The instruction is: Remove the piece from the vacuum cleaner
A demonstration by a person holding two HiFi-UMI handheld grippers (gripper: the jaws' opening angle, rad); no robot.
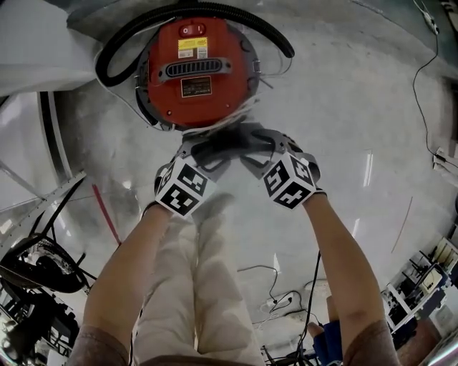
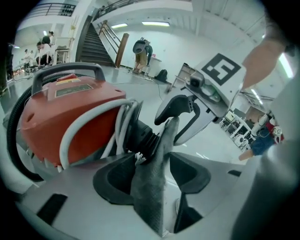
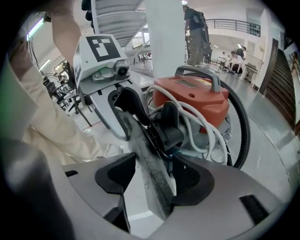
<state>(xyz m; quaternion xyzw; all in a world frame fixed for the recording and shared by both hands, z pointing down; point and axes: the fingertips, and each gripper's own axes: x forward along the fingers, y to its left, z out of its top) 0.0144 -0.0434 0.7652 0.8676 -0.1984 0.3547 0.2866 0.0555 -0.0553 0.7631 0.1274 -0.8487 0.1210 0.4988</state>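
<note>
The red vacuum cleaner (image 1: 193, 71) stands on the pale floor, with its black hose (image 1: 215, 8) looped round it. A flat grey piece (image 1: 229, 143) sticks out from its black connector (image 3: 166, 126) at the near side. My left gripper (image 1: 204, 154) and right gripper (image 1: 261, 154) meet over that piece from either side. In the left gripper view the grey piece (image 2: 152, 187) runs between my pads, which press on it, and the right gripper (image 2: 187, 117) holds its far end. In the right gripper view the grey piece (image 3: 150, 173) is pinched between my pads.
White cable (image 3: 201, 126) is wound round the vacuum's front. Thin wires (image 1: 429, 71) trail over the floor at right. Dark equipment (image 1: 36, 271) sits at lower left. A staircase (image 2: 93, 42) and standing people are far behind. My legs (image 1: 200, 286) are below the grippers.
</note>
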